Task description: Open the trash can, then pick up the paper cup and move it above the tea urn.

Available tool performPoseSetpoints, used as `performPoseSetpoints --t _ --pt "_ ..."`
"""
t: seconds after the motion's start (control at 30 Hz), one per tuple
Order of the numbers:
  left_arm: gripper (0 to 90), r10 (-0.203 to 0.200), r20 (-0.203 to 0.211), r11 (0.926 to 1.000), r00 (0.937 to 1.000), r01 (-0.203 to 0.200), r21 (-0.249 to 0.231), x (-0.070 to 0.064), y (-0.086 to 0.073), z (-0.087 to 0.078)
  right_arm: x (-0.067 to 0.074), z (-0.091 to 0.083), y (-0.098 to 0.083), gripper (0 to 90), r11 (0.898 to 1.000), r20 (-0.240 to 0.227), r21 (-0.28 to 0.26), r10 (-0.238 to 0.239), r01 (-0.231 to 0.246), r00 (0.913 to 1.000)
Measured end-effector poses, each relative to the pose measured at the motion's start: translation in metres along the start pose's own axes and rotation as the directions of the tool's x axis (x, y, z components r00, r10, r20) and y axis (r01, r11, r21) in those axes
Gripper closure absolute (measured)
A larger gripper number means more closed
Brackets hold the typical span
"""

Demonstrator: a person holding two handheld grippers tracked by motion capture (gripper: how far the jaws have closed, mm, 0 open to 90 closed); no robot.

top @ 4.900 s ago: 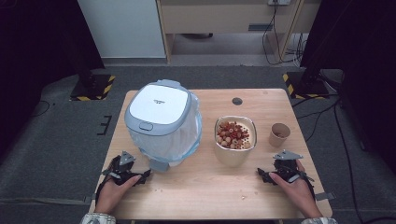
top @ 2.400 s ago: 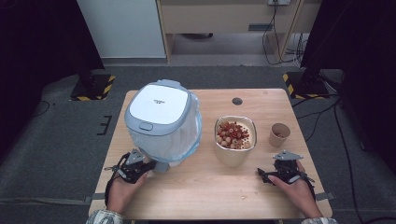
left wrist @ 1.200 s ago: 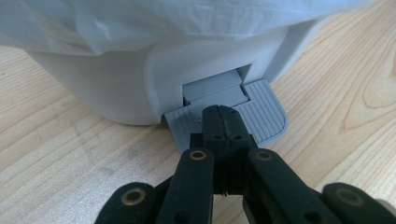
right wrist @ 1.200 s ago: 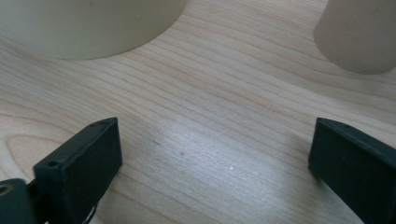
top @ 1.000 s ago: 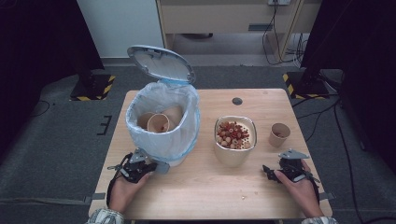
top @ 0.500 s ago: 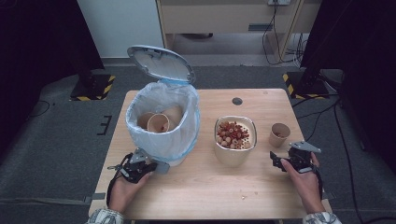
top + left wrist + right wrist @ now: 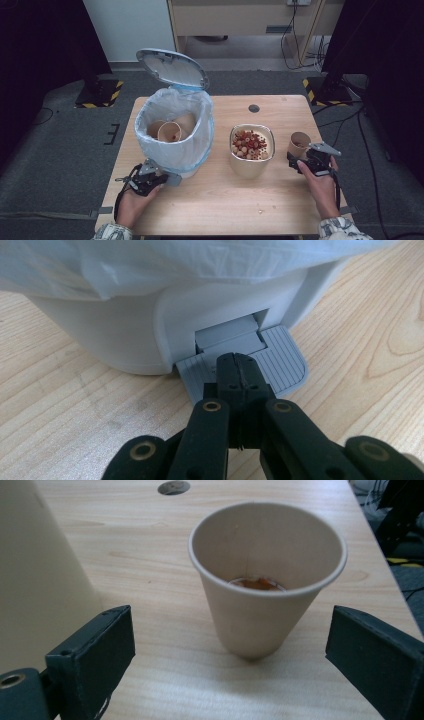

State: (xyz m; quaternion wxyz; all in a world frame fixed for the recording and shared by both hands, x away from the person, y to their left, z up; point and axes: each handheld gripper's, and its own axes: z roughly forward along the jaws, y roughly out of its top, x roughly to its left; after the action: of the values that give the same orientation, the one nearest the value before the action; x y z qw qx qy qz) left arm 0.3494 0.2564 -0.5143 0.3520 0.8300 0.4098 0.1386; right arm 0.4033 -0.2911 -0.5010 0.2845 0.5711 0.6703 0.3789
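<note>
High view first: the bin [image 7: 175, 135] sits on the left half of the bench [image 7: 215, 210], and its lid [image 7: 172, 67] is flipped up now, where a few seconds back it was shut flat on top. You can see a couple of used paper cups lying inside the liner. The left gripper [image 7: 150, 179] is parked at the bin's foot, right on the pedal. Over on the right, the right gripper [image 7: 306, 161] has slid up from the near edge of the bench and now sits just beside the paper cup [image 7: 299, 145], which stands upright to the right of the bowl [image 7: 251, 150] of red and tan bits.

Left gripper view: jaws pressed together, tips resting on the ribbed grey pedal [image 7: 280, 357] at the base of the bin. So that's what popped the lid, and my guess is it has to stay pressed or the lid drops again.

Right gripper view: the jaws have just been opening and stand wide apart, one on each side of the cup [image 7: 267, 575], not touching it yet. Cup's got a bit of orange-brown residue in the bottom.

So the bin's ready and the cup is lined up. I'd say the next step is closing on the cup and carrying it over to the open bin.
</note>
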Motion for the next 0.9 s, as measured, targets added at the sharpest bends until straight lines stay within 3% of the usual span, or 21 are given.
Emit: performPoseSetpoints --t 0.33,0.6,0.73,0.9 --pt "90.0 0.014 -0.011 0.9999 0.9998 -0.014 0.007 -0.002 0.001 0.000 -0.005 0.008 0.007 7.2 0.999 -0.004 -0.041 0.013 -0.013 0.9999" --pt "90.0 0.006 -0.006 1.0000 1.0000 -0.006 0.004 -0.001 0.001 0.000 -0.014 0.022 0.006 9.7 0.998 0.020 -0.047 0.035 -0.034 0.9992" --pt "90.0 0.005 -0.007 1.0000 1.0000 -0.005 0.004 -0.001 0.001 0.000 -0.012 0.029 0.007 9.6 0.999 0.026 -0.036 0.029 -0.028 0.9992" --pt "90.0 0.006 -0.007 1.0000 1.0000 -0.006 0.003 -0.001 0.000 0.000 -0.008 0.034 0.014 10.5 0.998 0.042 -0.061 0.021 -0.018 0.9989"
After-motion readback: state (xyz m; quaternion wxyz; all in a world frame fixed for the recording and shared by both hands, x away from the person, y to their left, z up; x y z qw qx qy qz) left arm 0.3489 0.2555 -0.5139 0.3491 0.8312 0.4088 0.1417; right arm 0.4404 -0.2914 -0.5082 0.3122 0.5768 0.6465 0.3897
